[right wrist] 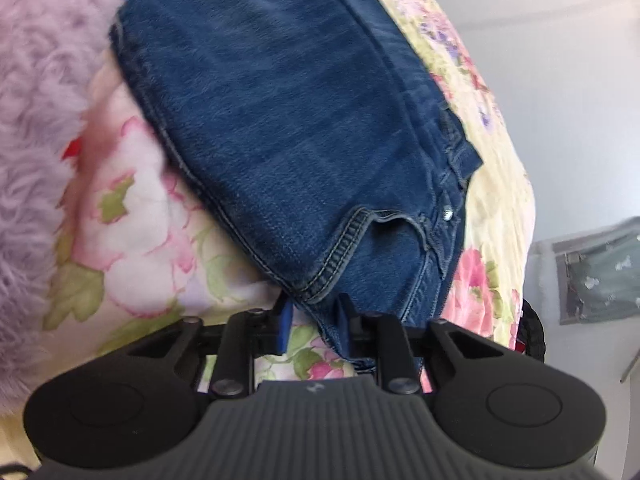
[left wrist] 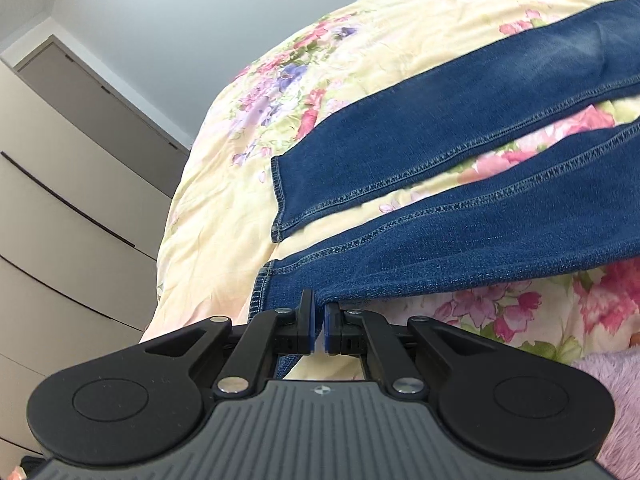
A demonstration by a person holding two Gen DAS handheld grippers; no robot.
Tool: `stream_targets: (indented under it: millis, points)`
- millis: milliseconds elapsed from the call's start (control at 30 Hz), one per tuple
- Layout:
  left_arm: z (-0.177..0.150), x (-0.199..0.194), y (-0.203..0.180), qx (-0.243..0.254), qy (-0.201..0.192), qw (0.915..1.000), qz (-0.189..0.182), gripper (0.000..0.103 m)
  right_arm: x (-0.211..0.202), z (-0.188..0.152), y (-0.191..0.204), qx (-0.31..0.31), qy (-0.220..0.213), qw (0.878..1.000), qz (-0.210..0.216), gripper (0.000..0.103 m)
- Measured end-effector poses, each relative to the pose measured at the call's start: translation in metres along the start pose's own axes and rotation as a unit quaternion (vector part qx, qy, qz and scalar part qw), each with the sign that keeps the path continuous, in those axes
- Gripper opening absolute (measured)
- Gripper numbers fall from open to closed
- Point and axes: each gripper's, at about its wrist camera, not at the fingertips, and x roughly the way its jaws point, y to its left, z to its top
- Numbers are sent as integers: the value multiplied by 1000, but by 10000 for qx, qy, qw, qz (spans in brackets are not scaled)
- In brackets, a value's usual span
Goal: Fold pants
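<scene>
Blue jeans point(left wrist: 460, 120) lie spread on a floral bedspread point(left wrist: 224, 184), the two legs apart. My left gripper point(left wrist: 319, 320) is shut on the outer edge of the near leg point(left wrist: 440, 248) close to its hem. In the right wrist view the waist and pocket part of the jeans point(right wrist: 288, 120) fills the middle. My right gripper point(right wrist: 312, 314) has its jaws around the jeans' side seam near the waistband, a gap still showing between them and the denim edge between the fingers.
A beige wardrobe with drawers point(left wrist: 60, 200) stands left of the bed. A fuzzy lilac sleeve point(right wrist: 36, 120) is at the left of the right wrist view and also shows in the left wrist view point(left wrist: 616, 392). A grey bag point(right wrist: 600, 272) hangs by the wall at the right.
</scene>
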Motion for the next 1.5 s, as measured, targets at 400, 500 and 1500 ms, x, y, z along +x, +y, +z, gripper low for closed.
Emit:
stream_targets:
  millis: [400,500,1500]
  points:
    - [14,-5,19,-758,-111,9969,160,3,-55,26,-99,2352,-1002,9623,-929,0]
    - [22,-2,22,-859,-130,9960,210,3,-49,42,-111,2485,-971,9585,-1002,0]
    - [196,224,-37,232,817,9945,609,3,217,225,-201,1930,115,9758,-1020,1]
